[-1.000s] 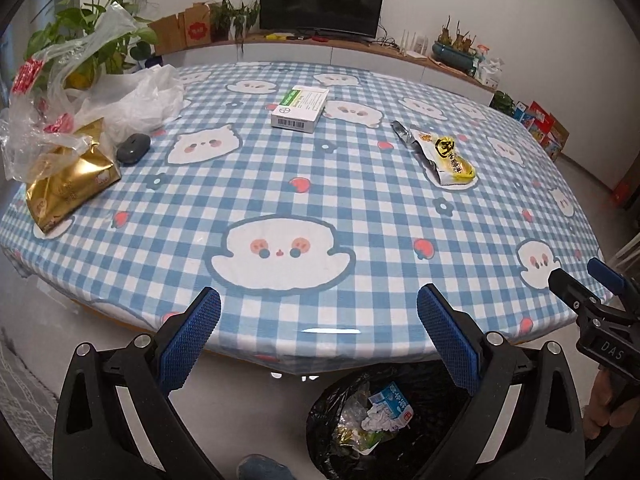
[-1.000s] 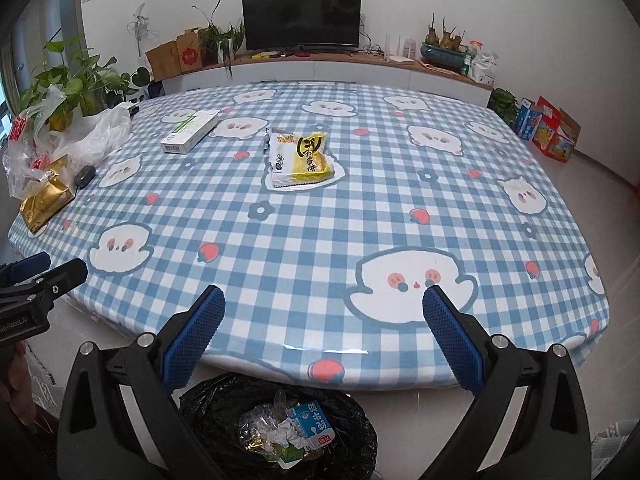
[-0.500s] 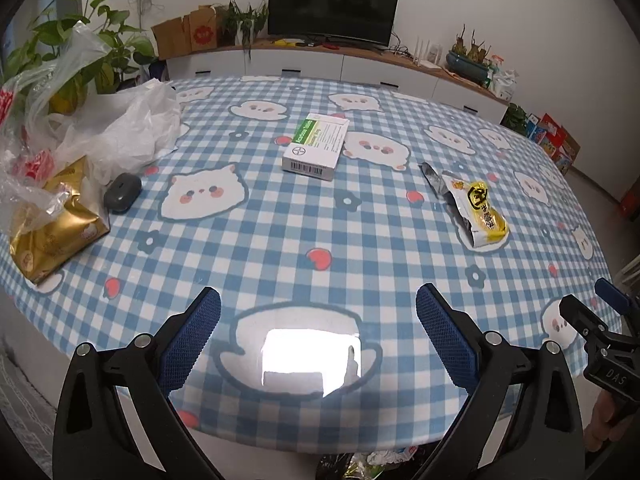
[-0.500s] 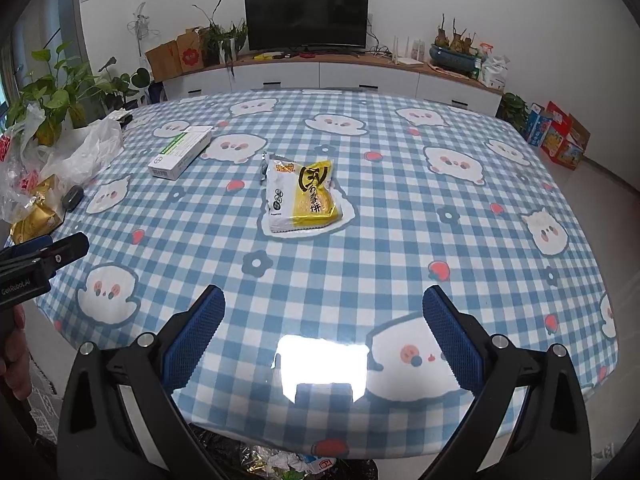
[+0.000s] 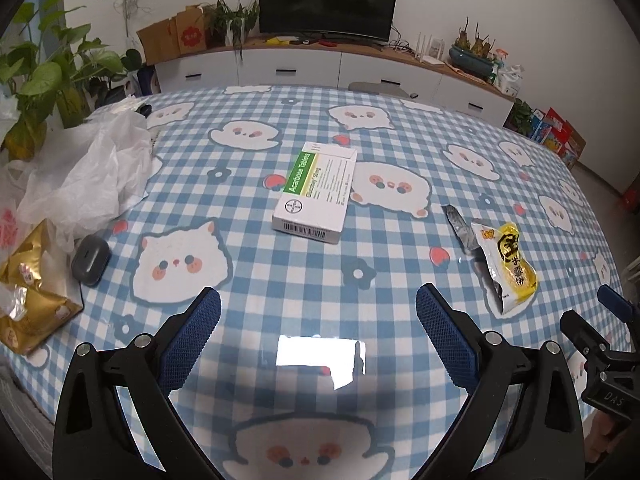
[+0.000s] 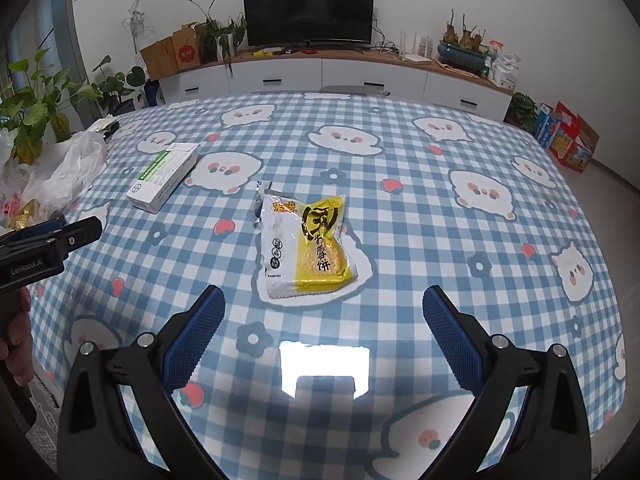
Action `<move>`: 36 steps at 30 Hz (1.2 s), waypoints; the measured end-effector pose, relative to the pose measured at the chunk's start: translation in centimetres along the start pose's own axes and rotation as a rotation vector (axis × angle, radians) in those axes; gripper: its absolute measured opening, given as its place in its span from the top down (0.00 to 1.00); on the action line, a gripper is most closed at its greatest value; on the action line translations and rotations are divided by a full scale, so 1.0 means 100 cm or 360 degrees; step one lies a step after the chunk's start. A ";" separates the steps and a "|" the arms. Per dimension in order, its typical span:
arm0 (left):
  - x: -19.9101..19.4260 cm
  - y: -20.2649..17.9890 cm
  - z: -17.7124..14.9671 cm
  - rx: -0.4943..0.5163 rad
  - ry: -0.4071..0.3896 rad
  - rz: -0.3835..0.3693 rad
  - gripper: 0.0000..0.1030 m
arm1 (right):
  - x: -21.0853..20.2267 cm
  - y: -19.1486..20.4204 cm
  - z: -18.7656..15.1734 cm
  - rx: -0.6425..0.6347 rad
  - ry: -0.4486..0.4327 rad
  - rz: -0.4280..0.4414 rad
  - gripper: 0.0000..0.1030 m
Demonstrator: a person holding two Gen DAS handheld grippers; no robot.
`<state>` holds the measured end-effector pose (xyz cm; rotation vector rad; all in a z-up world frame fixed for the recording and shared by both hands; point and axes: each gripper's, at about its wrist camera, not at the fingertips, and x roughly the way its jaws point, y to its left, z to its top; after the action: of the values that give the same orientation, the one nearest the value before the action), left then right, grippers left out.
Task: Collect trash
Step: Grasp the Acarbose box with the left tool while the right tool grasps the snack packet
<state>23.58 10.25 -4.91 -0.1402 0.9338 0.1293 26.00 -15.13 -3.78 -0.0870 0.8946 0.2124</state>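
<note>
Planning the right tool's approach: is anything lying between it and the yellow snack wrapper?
Nothing visible. The right tool is open over bare tablecloth, and the yellow snack wrapper lies flat just ahead of its fingers. The tablet box sits off to the left.

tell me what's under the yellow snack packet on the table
The yellow snack packet lies flat on the checked tablecloth, over a white cartoon print whose edge shows around it. Whatever lies directly beneath the packet is covered. Both grippers hover open, short of it.

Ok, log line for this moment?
left gripper: open, over table | right gripper: open, facing snack wrapper | tablet box: on table, untouched
</note>
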 end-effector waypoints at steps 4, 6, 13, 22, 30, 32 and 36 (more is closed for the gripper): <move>0.019 -0.001 0.020 0.0023 0.0006 0.0017 0.07 | 0.021 0.001 0.016 -0.0007 0.0028 0.0000 0.08; 0.031 -0.002 0.029 0.0030 0.0023 0.0031 0.07 | 0.031 0.000 0.023 0.0006 0.0042 0.0007 0.08; 0.063 -0.003 0.058 0.0031 0.0069 0.0065 0.07 | 0.064 -0.001 0.040 0.0011 0.0116 0.0025 0.08; 0.105 -0.006 0.074 0.0014 0.0124 0.0082 0.07 | 0.090 0.002 0.048 -0.0027 0.0167 0.0018 0.08; 0.128 -0.008 0.071 0.0030 0.0199 0.0139 0.15 | 0.109 0.010 0.045 -0.0052 0.0229 0.0015 0.14; 0.129 -0.005 0.071 0.0004 0.0212 0.0144 0.18 | 0.112 0.012 0.044 -0.0064 0.0244 0.0022 0.19; 0.131 -0.003 0.070 -0.0009 0.0214 0.0149 0.25 | 0.115 0.013 0.042 -0.0064 0.0269 0.0039 0.28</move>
<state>36.84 11.84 -11.36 -0.1116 1.0747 0.2115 35.93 -11.49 -10.09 -0.1330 1.0602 0.2489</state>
